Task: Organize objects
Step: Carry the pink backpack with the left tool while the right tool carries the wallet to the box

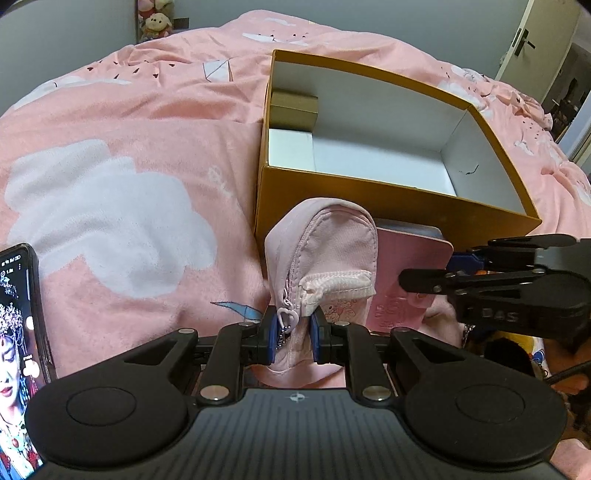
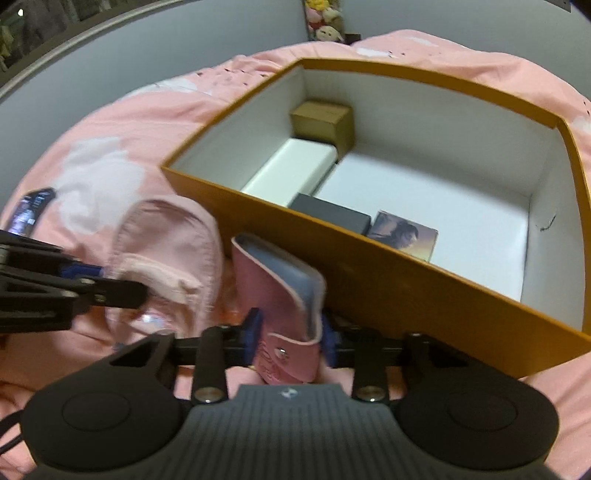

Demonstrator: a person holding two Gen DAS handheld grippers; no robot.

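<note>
blue pads on the left gripper (image 1: 292,334) pinch the bottom of a soft pink zipper pouch (image 1: 321,254), low in the middle of the left wrist view. a little heart zip pull (image 1: 289,316) hangs between the pads. the pouch stands up just in front of the orange box (image 1: 388,201).

the right gripper (image 2: 290,338) has its jaws pressed on a pink card wallet (image 2: 280,291), low in the middle of the right wrist view. the wallet is tilted and sits just beside the near wall of the box. its snap button (image 2: 281,351) faces the camera.

inside the box, the right wrist view shows a small brown box (image 2: 321,120) in the far corner, a white box (image 2: 291,170) next to it, a black box (image 2: 330,218) and a photo card (image 2: 404,232) by the near wall.

a phone (image 1: 18,332) with a bright screen lies at the lower left of the left wrist view. everything rests on a pink blanket (image 1: 110,166) with white clouds. plush toys (image 1: 155,18) sit at the top of the frame.
</note>
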